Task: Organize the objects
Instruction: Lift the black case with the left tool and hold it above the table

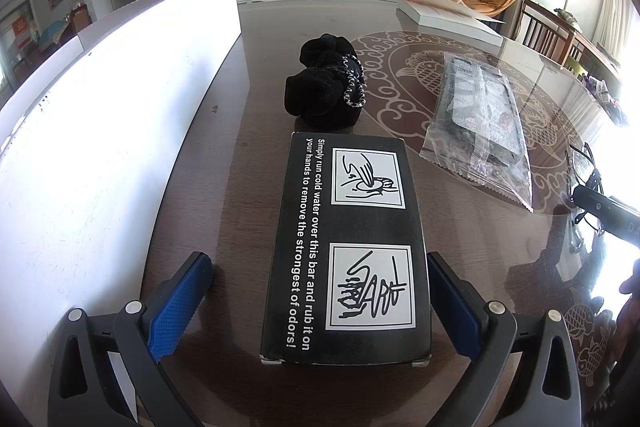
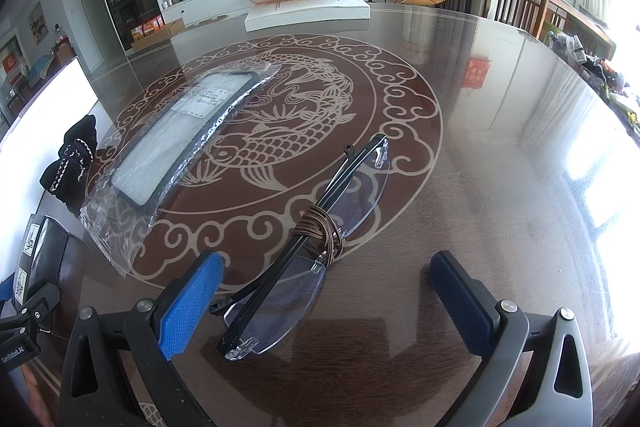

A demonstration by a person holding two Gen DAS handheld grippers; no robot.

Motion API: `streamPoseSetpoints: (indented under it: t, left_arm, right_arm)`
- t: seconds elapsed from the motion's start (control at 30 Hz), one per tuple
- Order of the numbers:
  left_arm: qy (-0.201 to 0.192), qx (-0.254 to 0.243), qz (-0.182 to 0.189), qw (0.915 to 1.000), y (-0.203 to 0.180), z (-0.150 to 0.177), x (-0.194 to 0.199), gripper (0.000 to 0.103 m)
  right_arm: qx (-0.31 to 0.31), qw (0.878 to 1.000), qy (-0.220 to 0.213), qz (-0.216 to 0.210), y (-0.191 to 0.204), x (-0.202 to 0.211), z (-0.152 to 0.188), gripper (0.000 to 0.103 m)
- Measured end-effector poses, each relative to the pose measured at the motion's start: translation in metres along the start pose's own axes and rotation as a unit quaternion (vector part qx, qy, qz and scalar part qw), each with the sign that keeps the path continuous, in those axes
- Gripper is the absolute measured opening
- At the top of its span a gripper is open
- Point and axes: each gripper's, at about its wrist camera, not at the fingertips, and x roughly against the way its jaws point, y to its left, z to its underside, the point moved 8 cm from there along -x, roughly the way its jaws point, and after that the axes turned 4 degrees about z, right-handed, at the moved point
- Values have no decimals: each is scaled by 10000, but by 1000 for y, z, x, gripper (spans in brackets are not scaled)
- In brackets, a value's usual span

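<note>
We hold the left gripper [image 1: 318, 307] spread wide around the near end of the black box [image 1: 346, 251], which lies flat on the worktop [image 1: 240, 147] with its printed face up. Its right pad looks close against the box's side, while the left pad stands clear with bare worktop showing between; nothing is gripped yet. Beyond the box's far end sits the black pouch [image 1: 326, 83], just short of touching it, and to the right of the box lies the plastic-wrapped case [image 1: 480, 123]. The white panel [image 1: 100, 107] runs along the box's left.

Our right gripper [image 2: 324, 301] is also open and empty, hovering over the folded glasses [image 2: 304, 251], which are bound at the middle with a brown cord [image 2: 320, 233]; the left pad sits near the frame, the right pad well apart.

To do this well, we judge the left gripper should be centred so both pads meet the long sides squarely, then close low and evenly. For the glasses, we would close on the bundled temples beside the cord, not the lenses.
</note>
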Motion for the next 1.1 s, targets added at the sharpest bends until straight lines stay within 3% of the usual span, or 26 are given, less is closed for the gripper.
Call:
streamPoseSetpoints:
  t: [1.1]
  left_arm:
    - [-1, 0, -1, 10000, 0, 0, 0, 103]
  right_arm:
    - [88, 9999, 49, 106, -2, -1, 2, 103]
